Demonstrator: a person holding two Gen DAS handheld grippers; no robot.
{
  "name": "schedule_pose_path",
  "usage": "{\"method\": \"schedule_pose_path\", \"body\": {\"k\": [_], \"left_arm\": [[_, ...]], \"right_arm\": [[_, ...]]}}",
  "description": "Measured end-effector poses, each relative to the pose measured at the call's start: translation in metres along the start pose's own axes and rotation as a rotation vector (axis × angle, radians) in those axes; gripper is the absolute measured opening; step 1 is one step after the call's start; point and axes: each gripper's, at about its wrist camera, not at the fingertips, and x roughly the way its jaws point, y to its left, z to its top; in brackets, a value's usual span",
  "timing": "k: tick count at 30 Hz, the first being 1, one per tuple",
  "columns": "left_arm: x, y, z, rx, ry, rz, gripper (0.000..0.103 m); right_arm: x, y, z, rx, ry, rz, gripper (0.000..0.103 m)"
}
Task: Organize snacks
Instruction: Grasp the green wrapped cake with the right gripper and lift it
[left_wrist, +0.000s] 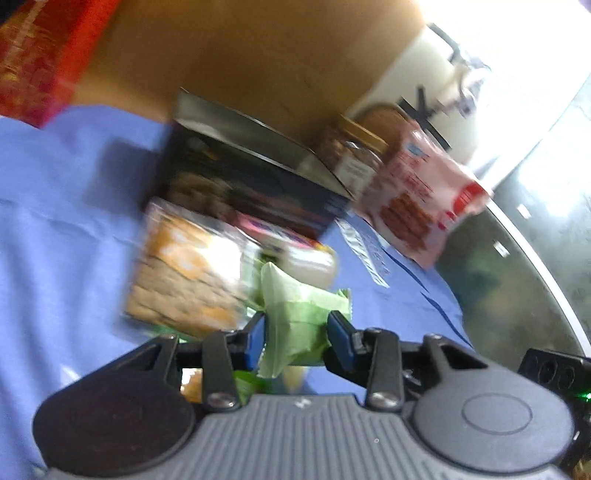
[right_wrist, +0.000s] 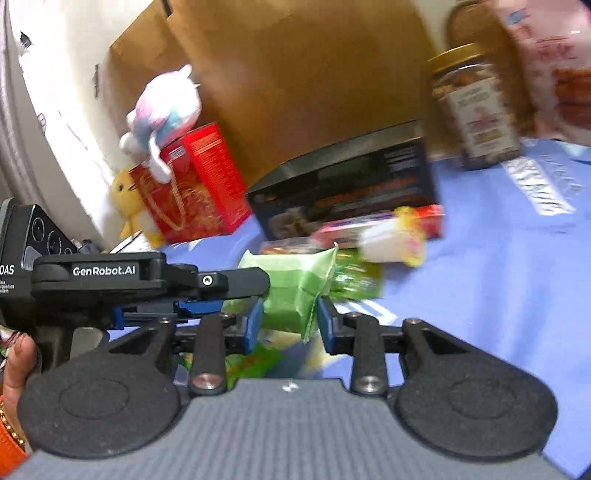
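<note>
A light green snack packet (left_wrist: 295, 314) hangs just above the blue cloth (left_wrist: 55, 221). My left gripper (left_wrist: 297, 332) is shut on it, blue pads pressed on both sides. In the right wrist view the same green packet (right_wrist: 291, 291) sits between the pads of my right gripper (right_wrist: 288, 325), which is shut on its near end. The left gripper (right_wrist: 255, 291) comes in from the left there, with a person's hand on its grip. Behind the packet lie an orange cracker pack (left_wrist: 184, 266), a pink-red box (right_wrist: 347, 229), a white and yellow packet (right_wrist: 391, 240) and a darker green packet (right_wrist: 354, 280).
A black box (right_wrist: 343, 188) stands behind the snack pile. A gold-lidded jar (right_wrist: 476, 107) and a pink pouch (right_wrist: 554, 66) stand at the back right. At the back left a red box (right_wrist: 199, 181) bears a plush toy (right_wrist: 166, 110). A cardboard box (right_wrist: 295, 74) closes off the back.
</note>
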Motion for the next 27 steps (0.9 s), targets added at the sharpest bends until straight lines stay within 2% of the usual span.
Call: {"method": "schedule_pose_path", "body": {"k": [5,10,13,15,17,18,20,27], "left_arm": [[0.023,-0.027,-0.020,0.056,0.061,-0.018,0.036],[0.033,-0.037,-0.033,0.096,0.109,-0.012,0.038],[0.028,-0.037,-0.033,0.114,0.105,0.007,0.045],[0.023,-0.036,-0.031,0.123,0.087,0.005,0.050],[0.022,-0.035,-0.030,0.132,0.086,-0.009,0.052],[0.023,-0.036,-0.029,0.140,0.090,-0.009,0.052],[0.026,-0.036,-0.030,0.157,0.101,0.002,0.052],[0.028,-0.037,-0.035,0.234,0.094,0.024,0.049]], "right_arm": [[-0.023,-0.018,-0.012,0.043,0.010,-0.066,0.036],[-0.032,-0.026,-0.024,0.053,0.022,-0.094,0.038],[-0.033,-0.028,-0.029,0.043,0.023,-0.098,0.041],[-0.033,-0.023,-0.030,-0.005,0.024,-0.106,0.045],[-0.032,-0.014,-0.033,-0.067,0.033,-0.125,0.046],[-0.031,-0.011,-0.035,-0.096,0.036,-0.129,0.050],[-0.030,-0.007,-0.040,-0.138,0.029,-0.138,0.053],[-0.015,0.007,-0.041,-0.271,0.043,-0.210,0.055]]}}
